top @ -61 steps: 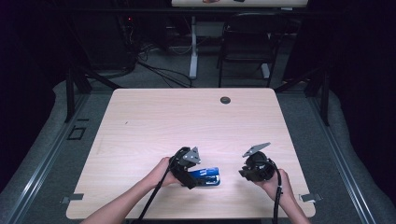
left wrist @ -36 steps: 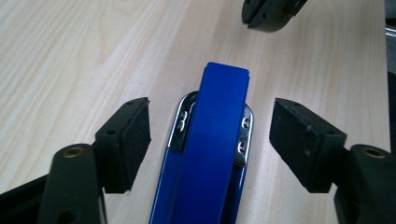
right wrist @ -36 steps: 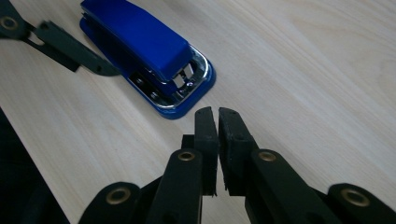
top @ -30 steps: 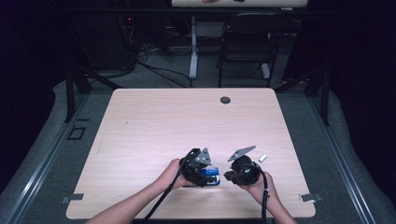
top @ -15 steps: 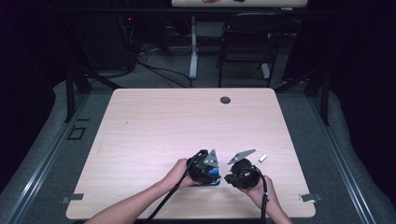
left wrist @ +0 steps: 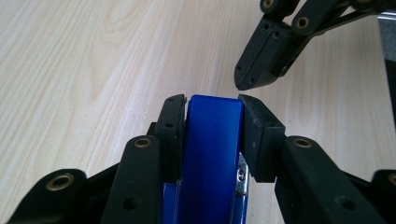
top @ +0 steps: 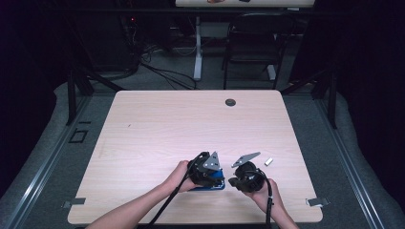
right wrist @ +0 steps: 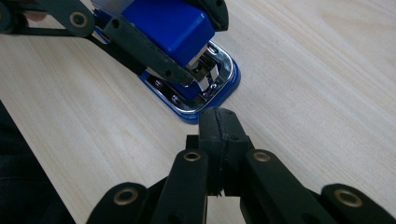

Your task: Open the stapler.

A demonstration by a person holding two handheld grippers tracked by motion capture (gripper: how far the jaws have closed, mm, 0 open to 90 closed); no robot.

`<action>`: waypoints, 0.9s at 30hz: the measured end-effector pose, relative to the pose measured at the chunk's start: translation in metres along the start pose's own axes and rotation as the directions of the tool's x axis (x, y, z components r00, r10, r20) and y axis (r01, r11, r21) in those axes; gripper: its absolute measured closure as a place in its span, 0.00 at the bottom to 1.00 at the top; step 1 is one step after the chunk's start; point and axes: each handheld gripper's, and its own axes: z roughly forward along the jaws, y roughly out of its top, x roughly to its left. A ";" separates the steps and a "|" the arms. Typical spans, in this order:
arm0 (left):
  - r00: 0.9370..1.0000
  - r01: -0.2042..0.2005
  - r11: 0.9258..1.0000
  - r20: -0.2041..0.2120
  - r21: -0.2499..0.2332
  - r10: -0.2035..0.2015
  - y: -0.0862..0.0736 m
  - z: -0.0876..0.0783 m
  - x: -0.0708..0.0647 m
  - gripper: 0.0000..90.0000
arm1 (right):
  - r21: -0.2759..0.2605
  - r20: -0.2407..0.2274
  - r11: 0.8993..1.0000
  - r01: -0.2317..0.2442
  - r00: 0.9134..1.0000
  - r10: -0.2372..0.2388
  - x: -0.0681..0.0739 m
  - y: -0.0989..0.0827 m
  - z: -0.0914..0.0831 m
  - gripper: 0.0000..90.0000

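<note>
Stapler [left wrist: 212, 154] sits at near edge of table [top: 157, 129], between our hands. Left gripper [left wrist: 212, 100] pinches its blue top, jaws just closing onto both sides. Right gripper [right wrist: 218, 122] has jaws pressed together, empty, tip just beside stapler's chrome nose. We judge: keep left grip square and firm, bring right tip in slowly, no sideways shove. Glossy blue plastic body, rounded corners; shiny metal plate; pale matte woodgrain tabletop. Small white piece [top: 269, 161] lies nearby.

Stapler [top: 216, 183] lies on table [top: 157, 129], near front edge. Small metal piece [top: 269, 161] lies to its right, apart. Grommet [top: 230, 102] sits at far edge.
</note>
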 end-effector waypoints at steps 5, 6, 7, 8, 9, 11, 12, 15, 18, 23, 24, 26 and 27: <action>1.000 -0.004 1.000 0.003 0.003 0.004 0.000 -0.005 0.001 0.71 | -0.022 0.002 1.000 0.000 1.000 0.000 0.000 0.002 -0.001 1.00; 1.000 -0.007 1.000 0.006 -0.017 0.007 -0.001 -0.005 0.001 0.71 | -0.028 0.000 1.000 -0.002 1.000 0.002 0.000 0.003 -0.001 1.00; 1.000 -0.007 1.000 0.008 -0.019 0.007 -0.001 -0.006 0.001 0.71 | -0.041 -0.001 0.999 -0.010 1.000 0.010 0.001 0.004 -0.001 1.00; 1.000 -0.007 1.000 0.008 -0.019 0.007 -0.001 -0.006 0.001 0.71 | -0.046 -0.002 0.999 -0.013 1.000 0.013 0.001 0.005 -0.001 1.00; 1.000 -0.009 1.000 0.008 -0.022 0.009 -0.001 -0.007 0.001 0.71 | -0.046 -0.002 0.999 -0.013 1.000 0.013 0.001 0.005 -0.001 1.00; 1.000 -0.015 0.999 0.007 -0.030 0.015 -0.002 -0.007 0.001 0.71 | -0.081 -0.025 0.996 -0.038 0.999 0.036 -0.002 0.006 -0.001 1.00; 1.000 -0.016 0.999 0.007 -0.031 0.016 -0.002 -0.007 0.001 0.71 | -0.083 -0.036 0.995 -0.051 0.998 0.048 -0.004 0.007 0.000 1.00; 1.000 -0.017 0.999 0.007 -0.037 0.018 -0.003 -0.008 0.001 0.72 | -0.099 -0.060 0.992 -0.077 0.996 0.071 -0.006 0.009 0.002 1.00; 1.000 -0.017 0.999 0.012 -0.040 0.018 -0.003 -0.009 0.002 0.72 | -0.108 -0.052 0.991 -0.074 0.996 0.069 -0.004 0.011 0.004 1.00; 1.000 -0.015 0.999 0.011 -0.051 0.015 -0.004 -0.010 0.002 0.72 | -0.119 -0.054 0.989 -0.085 0.995 0.079 -0.003 0.014 0.004 1.00; 1.000 -0.019 0.998 0.009 -0.056 0.020 -0.004 -0.011 0.002 0.72 | -0.124 -0.073 0.987 -0.104 0.993 0.095 -0.003 0.014 0.005 1.00; 1.000 -0.019 0.998 0.010 -0.062 0.020 -0.005 -0.012 0.002 0.72 | -0.129 -0.075 0.985 -0.111 0.992 0.102 -0.004 0.014 0.006 1.00; 1.000 -0.019 0.998 0.010 -0.062 0.020 -0.005 -0.012 0.002 0.72 | -0.130 -0.081 0.985 -0.115 0.991 0.105 -0.004 0.015 0.007 1.00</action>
